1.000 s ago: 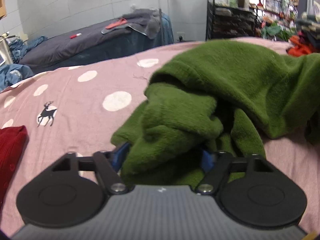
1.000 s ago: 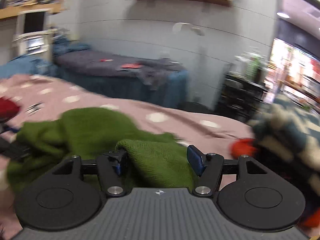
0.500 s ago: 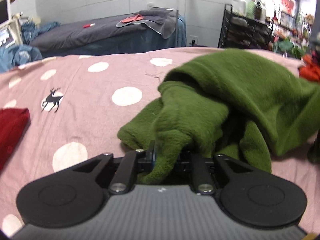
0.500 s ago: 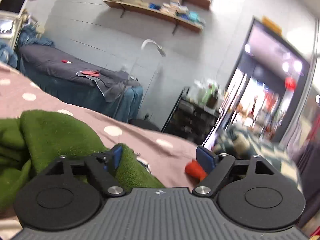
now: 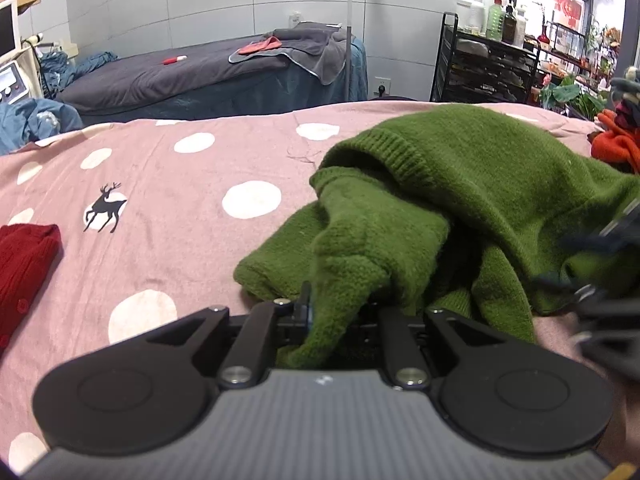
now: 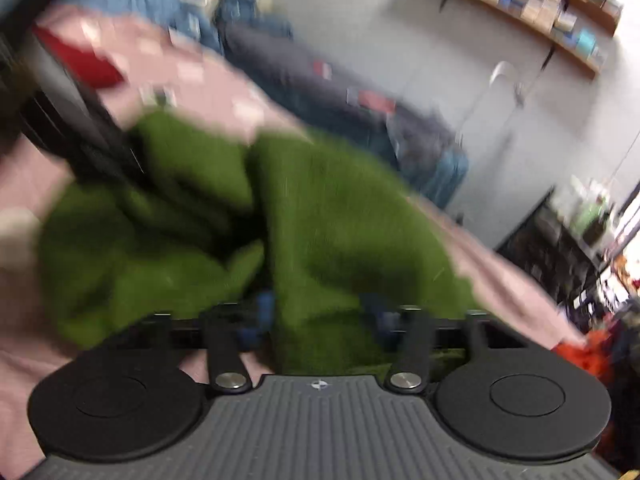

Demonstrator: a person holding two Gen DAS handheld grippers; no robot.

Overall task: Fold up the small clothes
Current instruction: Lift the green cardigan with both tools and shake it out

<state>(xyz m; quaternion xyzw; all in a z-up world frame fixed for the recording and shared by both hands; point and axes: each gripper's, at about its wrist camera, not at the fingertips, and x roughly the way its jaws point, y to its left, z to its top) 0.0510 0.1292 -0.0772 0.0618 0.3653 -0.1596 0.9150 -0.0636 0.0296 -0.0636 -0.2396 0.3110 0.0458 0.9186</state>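
A crumpled green knit sweater [image 5: 460,184] lies on the pink polka-dot bedsheet [image 5: 160,208]. My left gripper [image 5: 332,320] is shut on a near fold of the sweater, low over the sheet. In the blurred right wrist view the sweater [image 6: 328,216] fills the middle, and my right gripper [image 6: 320,316] has a wide band of it between its fingers, which stand partly apart. The right gripper also shows blurred at the right edge of the left wrist view [image 5: 600,280], against the sweater.
A red knit garment [image 5: 24,256] lies at the sheet's left edge. Orange clothes [image 5: 616,144] are piled at the far right. A dark massage bed [image 5: 208,76] and a black shelf cart [image 5: 484,68] stand behind the bed.
My left gripper closed on the sweater's near fold. My right gripper swung back down from the room onto the sweater and narrowed around a band of it; that view is now motion-blurred.
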